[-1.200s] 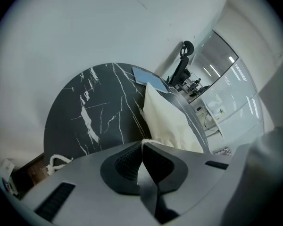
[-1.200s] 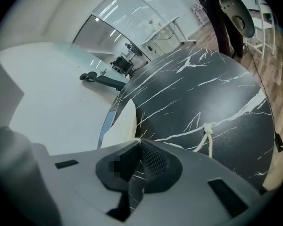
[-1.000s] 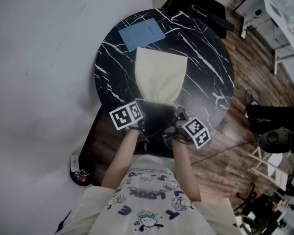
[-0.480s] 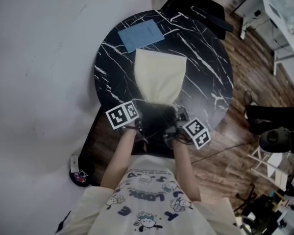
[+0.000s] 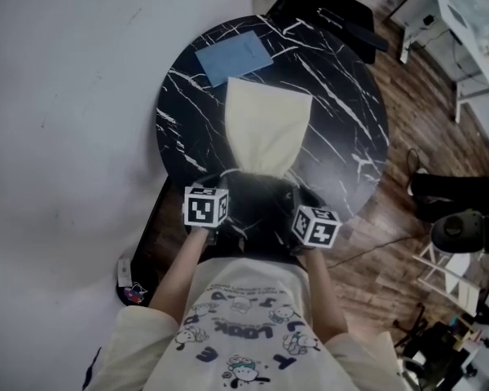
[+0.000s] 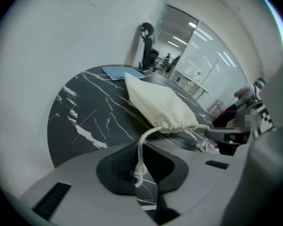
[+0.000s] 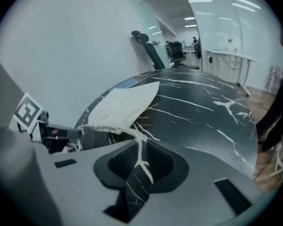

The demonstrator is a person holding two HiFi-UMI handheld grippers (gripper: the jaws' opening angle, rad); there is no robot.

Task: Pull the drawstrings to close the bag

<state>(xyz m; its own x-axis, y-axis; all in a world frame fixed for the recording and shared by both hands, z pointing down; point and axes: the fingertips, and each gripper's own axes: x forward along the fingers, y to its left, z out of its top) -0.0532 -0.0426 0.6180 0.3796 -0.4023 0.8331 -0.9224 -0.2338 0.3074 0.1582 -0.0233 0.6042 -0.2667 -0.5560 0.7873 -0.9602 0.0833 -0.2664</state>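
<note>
Two drawstrings run out of the gathered mouth of a cream cloth bag (image 5: 269, 125), one to each gripper. The bag lies flat on the round black marble-patterned table (image 5: 350, 129), about midway across it. Its broad closed end points to the far side and its mouth points to the near edge, where the person stands. The cloth is plain and pale with soft creases. It is widest at the far end and tapers toward the mouth, where it is bunched into tight puckers along the cord channel (image 6: 181, 125).

The left gripper (image 5: 222, 187) sits at the near left of the mouth, its jaws closed on the left drawstring (image 6: 140, 150). That is a thin white twisted cord that rises from the pads and curves up to the puckered neck. A short frayed end hangs below the pinch.

The right gripper (image 5: 295, 194) sits at the near right. The right drawstring (image 7: 141, 150) runs from the neck of the bag (image 7: 125, 105) down between its pads. These jaws have just been easing slightly apart, yet the cord is still pinched in the narrow slot between them.

A blue booklet (image 5: 235, 57) lies just beyond the bag's far left corner.
</note>
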